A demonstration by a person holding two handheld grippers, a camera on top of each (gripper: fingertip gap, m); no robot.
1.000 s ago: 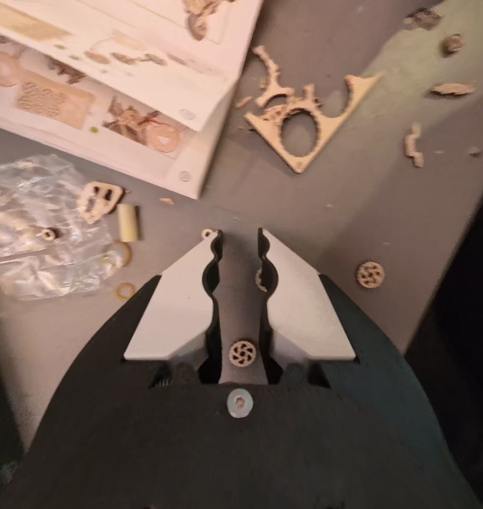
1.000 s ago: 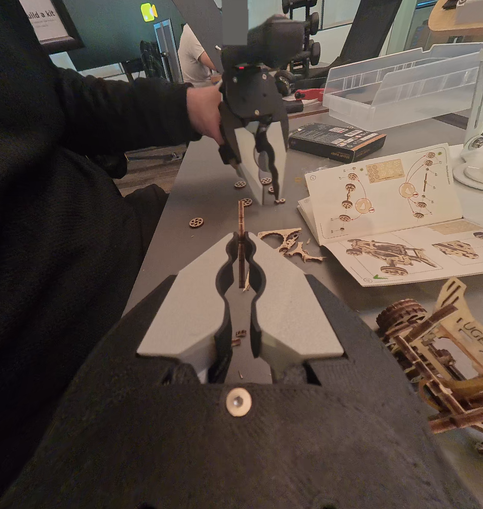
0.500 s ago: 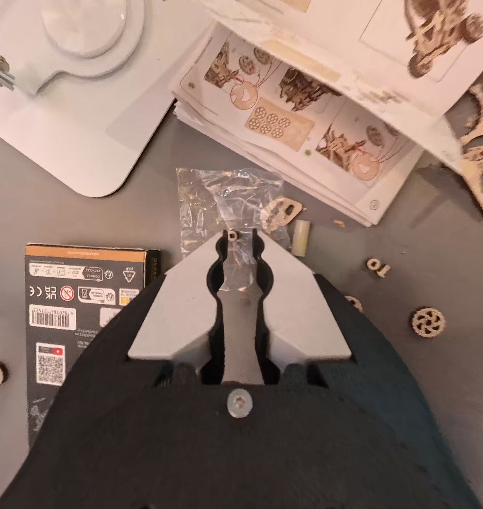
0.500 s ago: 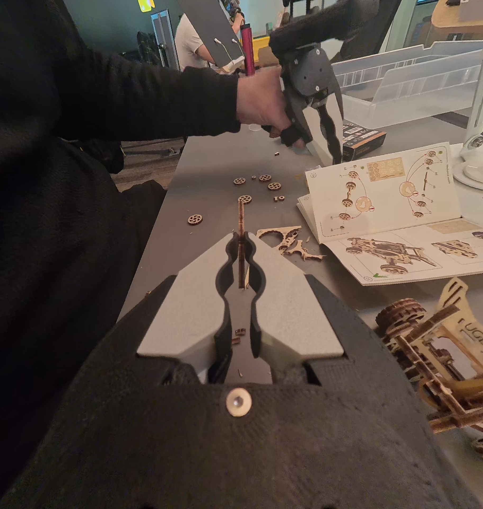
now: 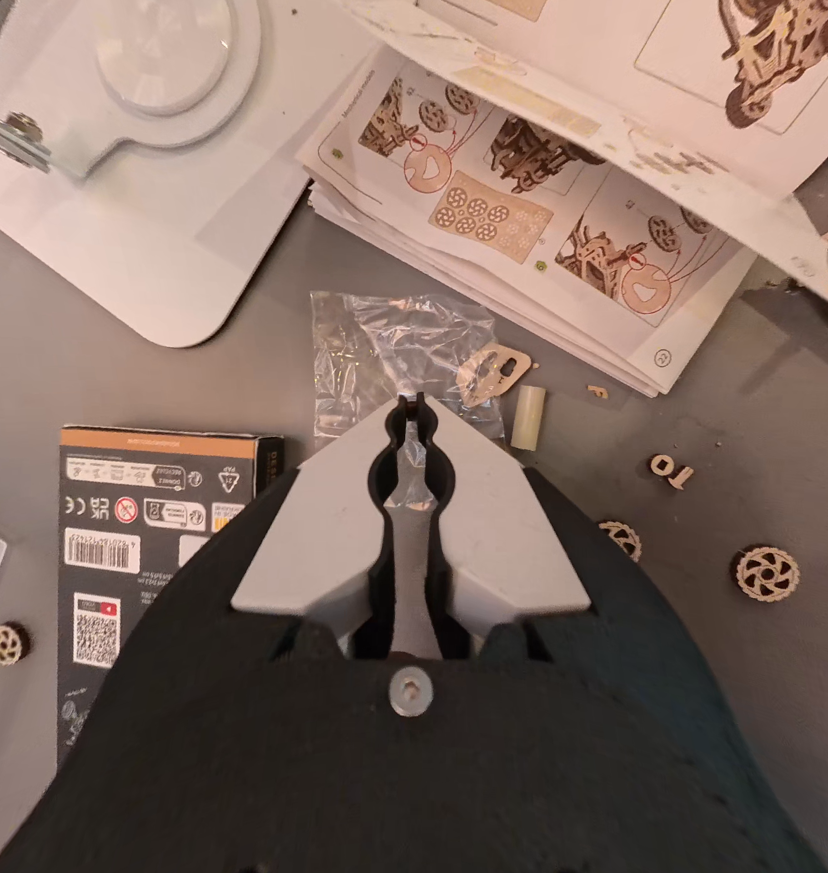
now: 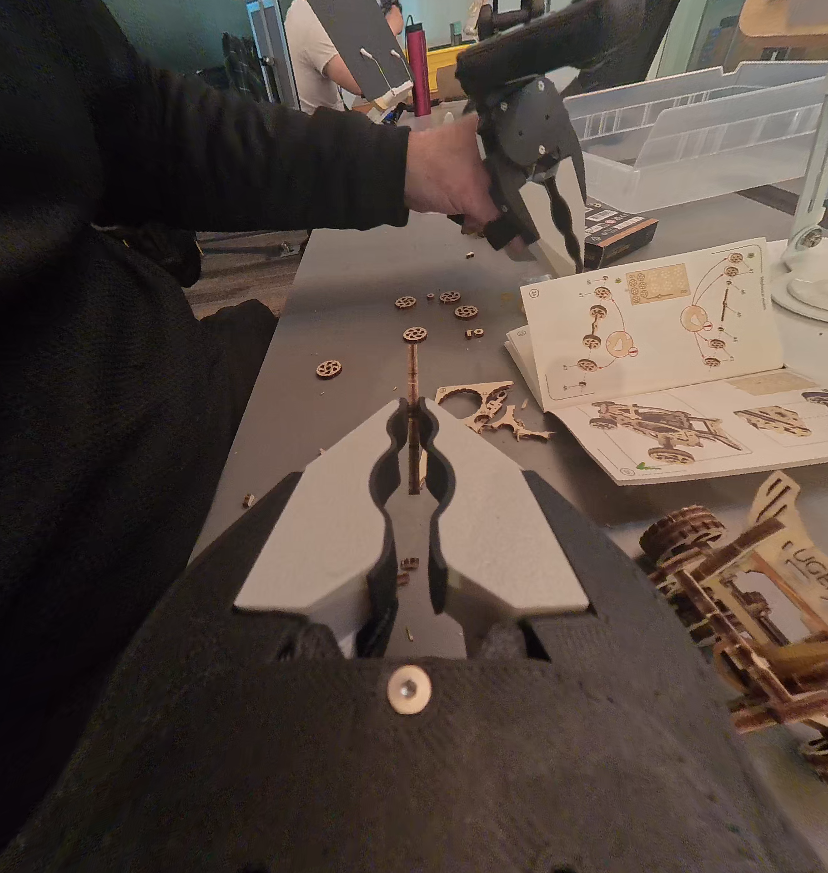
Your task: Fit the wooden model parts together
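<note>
1. Wooden axle rod (image 6: 412,378) sits clamped between the tips of my right gripper (image 6: 412,405), pointing away toward 12 o'clock above the grey table (image 6: 355,264).
2. My left gripper (image 5: 412,400) has its tips nearly together over the clear plastic bag (image 5: 383,340); something small and dark sits between the tips, and I cannot tell whether they pinch it or the bag film.
3. In the left wrist view, a flat wooden tag piece (image 5: 492,373) lies on the bag's corner at 1 o'clock from my tips, and a pale cylinder (image 5: 527,423) lies just beside it.
4. A black box (image 5: 133,510) lies at 9 o'clock from that gripper, partly hidden under it.
5. The open instruction booklet (image 5: 520,198) spreads at 1 o'clock, and a white stand base (image 5: 119,189) at 11 o'clock.
6. Small wooden gear wheels (image 5: 767,572) lie at 3 o'clock of the left gripper.
7. In the right wrist view, the partly built wooden car model (image 6: 752,600) stands at 4 o'clock, and a punched-out wooden sheet scrap (image 6: 485,406) lies just right of the rod.
8. My left hand (image 6: 445,179) grips the far gripper's handle at 12 o'clock.
</note>
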